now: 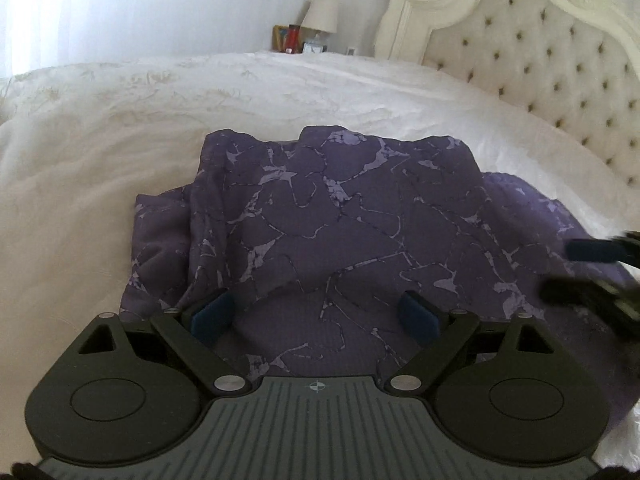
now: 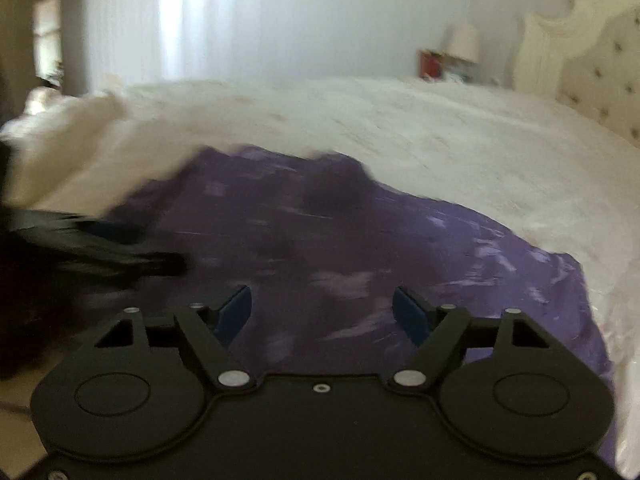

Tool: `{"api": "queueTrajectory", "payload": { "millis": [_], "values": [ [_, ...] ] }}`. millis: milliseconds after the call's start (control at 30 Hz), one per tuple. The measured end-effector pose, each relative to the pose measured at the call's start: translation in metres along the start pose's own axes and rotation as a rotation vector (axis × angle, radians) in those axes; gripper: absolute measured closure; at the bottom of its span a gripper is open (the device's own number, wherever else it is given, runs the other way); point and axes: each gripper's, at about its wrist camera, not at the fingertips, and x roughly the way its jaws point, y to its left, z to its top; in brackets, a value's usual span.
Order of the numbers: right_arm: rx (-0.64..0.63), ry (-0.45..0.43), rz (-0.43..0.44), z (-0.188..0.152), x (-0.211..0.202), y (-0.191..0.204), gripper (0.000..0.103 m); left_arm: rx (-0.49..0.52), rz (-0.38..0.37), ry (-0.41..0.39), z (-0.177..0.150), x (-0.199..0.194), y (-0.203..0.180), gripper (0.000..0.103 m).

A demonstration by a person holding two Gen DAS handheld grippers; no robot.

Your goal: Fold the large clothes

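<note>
I am hovering the left tool (image 1: 316,316) and right tool (image 2: 322,312), both spread and empty, over the purple garment (image 1: 340,216) lying half-folded on the bed (image 1: 120,120). If I am pinching only the top layer, the fold could be sliding apart.

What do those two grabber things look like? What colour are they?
Both are black. The left gripper has blue finger pads, round black discs, silver pivots and a grey ribbed plate with a small crosshair mark. The right gripper matches, but its plate is plain black.

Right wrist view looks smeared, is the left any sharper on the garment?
Left wrist view: purple patterned garment sharp, only the right gripper at the edge blurs. Right wrist view: motion-smeared throughout, pattern streaked; fisheye curves the white bedspread in both.
</note>
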Motion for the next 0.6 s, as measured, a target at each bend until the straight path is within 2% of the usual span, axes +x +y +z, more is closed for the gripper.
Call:
{"api": "queueTrajectory", "payload": {
  "millis": [133, 233, 267, 367, 500, 600],
  "values": [
    [0.175, 0.068, -0.151, 0.012, 0.042, -0.056, 0.028, 0.011, 0.0, -0.006, 0.0, 0.005, -0.005, 0.012],
    [0.302, 0.108, -0.301, 0.013, 0.059, -0.098, 0.023, 0.001, -0.009, -0.003, 0.0, 0.005, -0.002, 0.012],
    [0.359, 0.122, -0.32, 0.01, 0.062, -0.111, 0.022, 0.0, -0.012, -0.002, 0.0, 0.005, -0.002, 0.012],
    [0.472, 0.134, -0.321, -0.001, 0.058, -0.134, 0.022, -0.002, -0.02, 0.015, 0.003, 0.006, 0.0, 0.011],
    [0.455, 0.126, -0.262, -0.01, 0.032, -0.143, 0.022, 0.012, -0.063, 0.069, 0.016, 0.006, 0.007, 0.011],
    [0.462, 0.09, -0.196, -0.021, 0.001, -0.147, 0.019, -0.019, -0.104, 0.085, 0.019, -0.007, 0.019, 0.011]
  ]
}}
